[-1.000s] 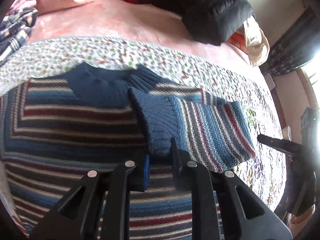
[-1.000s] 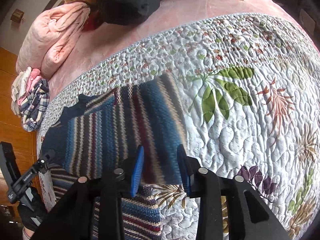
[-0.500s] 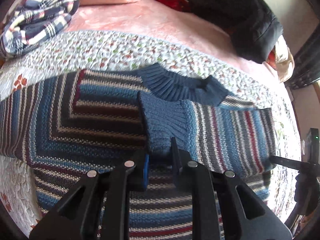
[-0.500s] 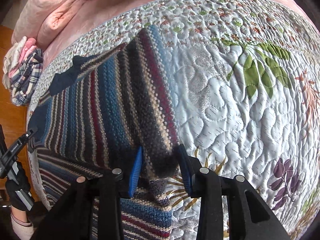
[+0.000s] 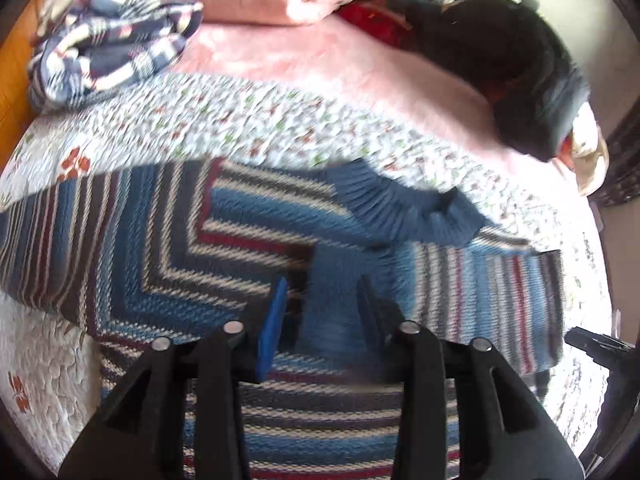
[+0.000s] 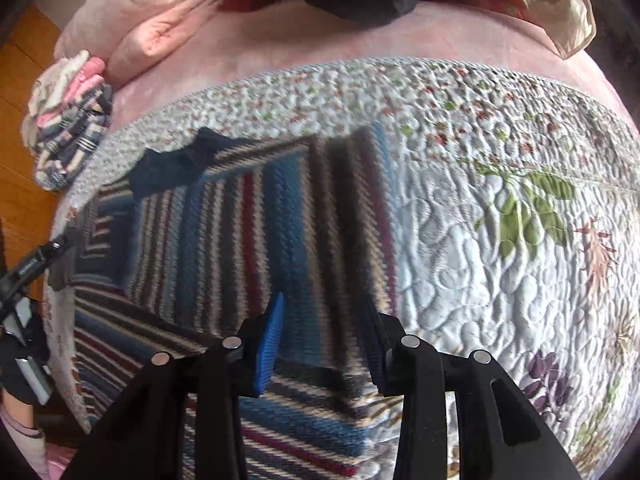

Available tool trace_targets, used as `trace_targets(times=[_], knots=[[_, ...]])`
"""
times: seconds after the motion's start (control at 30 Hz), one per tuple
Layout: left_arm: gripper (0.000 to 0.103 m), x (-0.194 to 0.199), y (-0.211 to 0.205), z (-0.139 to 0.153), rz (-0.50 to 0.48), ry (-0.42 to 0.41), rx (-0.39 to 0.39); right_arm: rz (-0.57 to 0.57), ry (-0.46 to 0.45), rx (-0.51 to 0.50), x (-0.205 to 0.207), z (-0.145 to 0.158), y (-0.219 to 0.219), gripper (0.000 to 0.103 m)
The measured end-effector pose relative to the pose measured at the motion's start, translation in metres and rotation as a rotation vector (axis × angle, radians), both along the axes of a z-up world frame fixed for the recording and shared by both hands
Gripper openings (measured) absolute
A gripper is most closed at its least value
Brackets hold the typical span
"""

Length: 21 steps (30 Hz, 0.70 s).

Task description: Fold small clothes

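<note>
A puckered floral quilt [image 6: 500, 280] is carrying the ribbed striped sweater [image 5: 168, 248]; my left gripper [image 5: 320, 312] and right gripper [image 6: 324, 320] are gaping over its folded sleeve.

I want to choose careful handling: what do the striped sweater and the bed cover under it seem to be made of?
The striped sweater looks like thick knitted yarn, wool or acrylic, I cannot tell which: stitch rows show, and the dark blue collar is ribbed. Matte, soft finish. The bed cover looks like quilted cotton-type cloth: puffy stitched swirls and printed leaves and flowers, with a slight sheen.
</note>
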<state>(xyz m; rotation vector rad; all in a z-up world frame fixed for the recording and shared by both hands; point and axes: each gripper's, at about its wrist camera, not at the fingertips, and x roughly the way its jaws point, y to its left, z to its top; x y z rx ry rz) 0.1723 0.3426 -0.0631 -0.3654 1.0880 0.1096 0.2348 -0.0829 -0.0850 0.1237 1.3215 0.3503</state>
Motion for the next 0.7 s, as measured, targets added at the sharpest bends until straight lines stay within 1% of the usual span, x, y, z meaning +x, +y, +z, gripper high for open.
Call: trace_targets(times=[0.03, 0.1, 0.2, 0.3, 0.37, 0.5, 0.6, 0.7], knots=[[0.046, 0.001, -0.009, -0.001, -0.028, 0.006, -0.013, 0.007, 0.002, 0.03, 0.0, 0.002, 0.005, 0.038], [0.049, 0.004, -0.028, -0.01, -0.087, 0.039, -0.019, 0.029, 0.019, 0.049, 0.0, -0.002, 0.019, 0.038], [0.049, 0.006, -0.05, -0.033, -0.15, 0.105, 0.027, 0.07, 0.048, 0.006, -0.002, -0.021, 0.039, 0.038], [0.049, 0.003, -0.051, -0.056, -0.157, 0.161, 0.046, 0.08, 0.086, -0.039, -0.009, -0.041, 0.041, 0.038], [0.049, 0.002, -0.049, -0.064, -0.158, 0.163, 0.042, 0.075, 0.108, -0.052, -0.008, -0.052, 0.041, 0.037], [0.05, 0.002, -0.052, -0.068, -0.177, 0.157, 0.07, 0.049, 0.12, -0.04, -0.004, -0.065, 0.037, 0.036], [0.05, 0.004, -0.056, -0.071, -0.193, 0.147, 0.09, 0.055, 0.107, -0.056, -0.007, -0.068, 0.04, 0.036], [0.05, 0.003, -0.051, -0.065, -0.183, 0.151, 0.069, 0.059, 0.098, -0.062, -0.007, -0.064, 0.045, 0.036]])
